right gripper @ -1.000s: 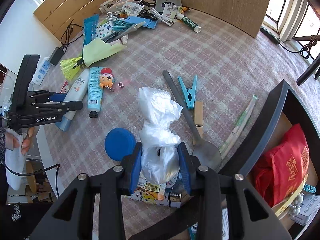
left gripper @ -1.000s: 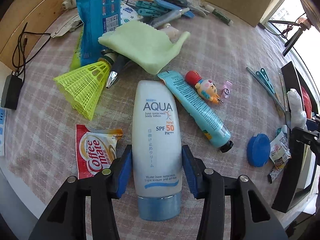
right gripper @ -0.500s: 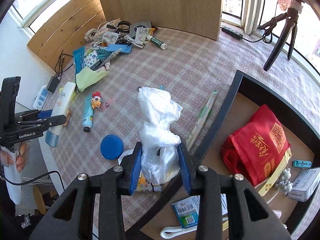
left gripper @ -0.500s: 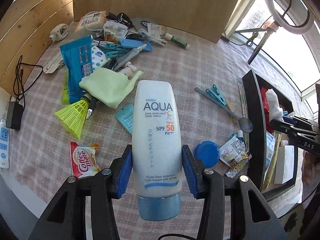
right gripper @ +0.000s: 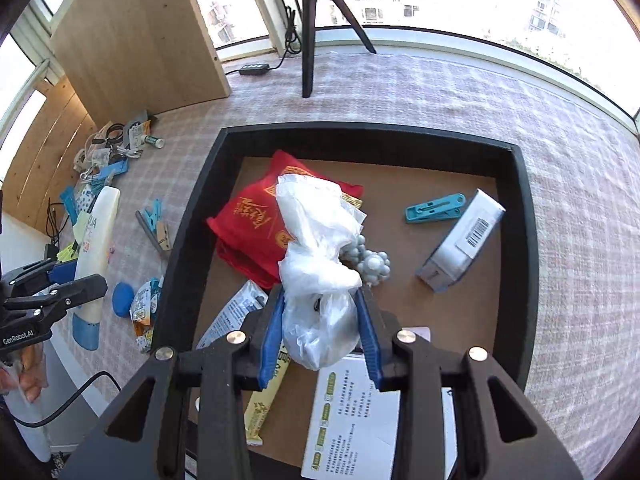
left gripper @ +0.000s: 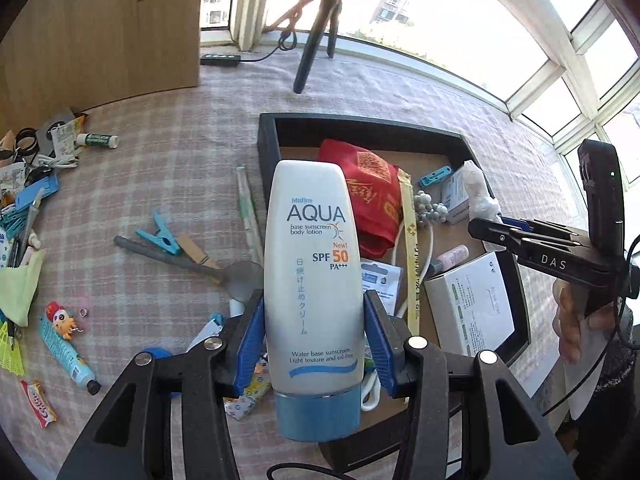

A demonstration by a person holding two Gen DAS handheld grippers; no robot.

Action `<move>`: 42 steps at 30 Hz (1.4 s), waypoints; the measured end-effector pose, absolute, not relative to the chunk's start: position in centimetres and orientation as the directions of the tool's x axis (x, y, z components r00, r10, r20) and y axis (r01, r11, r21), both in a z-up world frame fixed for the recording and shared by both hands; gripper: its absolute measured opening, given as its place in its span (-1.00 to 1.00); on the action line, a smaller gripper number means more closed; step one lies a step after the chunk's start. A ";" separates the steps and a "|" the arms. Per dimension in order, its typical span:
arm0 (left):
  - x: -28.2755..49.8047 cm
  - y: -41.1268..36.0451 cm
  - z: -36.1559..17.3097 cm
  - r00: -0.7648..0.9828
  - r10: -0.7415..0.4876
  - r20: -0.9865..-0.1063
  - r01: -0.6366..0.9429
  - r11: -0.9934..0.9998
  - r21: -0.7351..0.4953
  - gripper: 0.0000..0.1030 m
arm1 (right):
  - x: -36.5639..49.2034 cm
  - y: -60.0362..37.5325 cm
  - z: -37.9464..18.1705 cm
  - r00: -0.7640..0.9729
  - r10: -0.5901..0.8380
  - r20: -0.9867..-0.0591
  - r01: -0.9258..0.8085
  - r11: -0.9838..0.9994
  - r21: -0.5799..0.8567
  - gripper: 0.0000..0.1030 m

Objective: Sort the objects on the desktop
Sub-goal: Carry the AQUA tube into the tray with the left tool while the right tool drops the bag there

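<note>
My left gripper (left gripper: 314,344) is shut on a white AQUA sunscreen tube (left gripper: 310,264) with a blue cap, held in the air beside the left wall of the black tray (left gripper: 267,152). My right gripper (right gripper: 320,328) is shut on a knotted clear plastic bag (right gripper: 316,240) and holds it above the inside of the tray (right gripper: 192,216). The tray holds a red pouch (right gripper: 248,220), a white box (right gripper: 460,248), a teal clip (right gripper: 434,208), grey beads (right gripper: 374,264) and a white leaflet box (right gripper: 352,424).
On the checked cloth left of the tray lie a spoon (left gripper: 200,266), a teal clothes peg (left gripper: 160,236), a blue tube with a doll (left gripper: 64,340), a blue lid (right gripper: 123,299) and snack packets (right gripper: 142,312). A tripod (right gripper: 308,28) and a wooden board (right gripper: 136,40) stand behind.
Both grippers have swung right, from above the cluttered cloth toward the tray. The right one now holds the bag over the tray's inside; the left one carries the sunscreen to the tray's left edge.
</note>
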State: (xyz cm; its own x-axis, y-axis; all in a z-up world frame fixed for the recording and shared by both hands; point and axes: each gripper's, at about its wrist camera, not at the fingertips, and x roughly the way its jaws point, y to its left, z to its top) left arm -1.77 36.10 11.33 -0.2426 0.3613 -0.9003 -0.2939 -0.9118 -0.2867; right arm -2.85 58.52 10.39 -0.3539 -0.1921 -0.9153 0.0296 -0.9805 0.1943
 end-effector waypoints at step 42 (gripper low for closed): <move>-0.1 24.8 9.2 -0.276 0.191 -0.942 -0.039 -0.981 -0.188 -0.08 | -4.2 53.3 11.5 -0.344 -0.190 -0.919 0.097 -0.981 0.166 -0.27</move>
State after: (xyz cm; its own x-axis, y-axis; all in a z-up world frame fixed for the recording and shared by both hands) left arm -0.06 24.79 9.16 -0.2756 0.1914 -0.9420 -0.0386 -0.9814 -0.1881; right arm -4.20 53.25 11.45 -0.3443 -0.1897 -0.9195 0.0968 -0.9813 0.1662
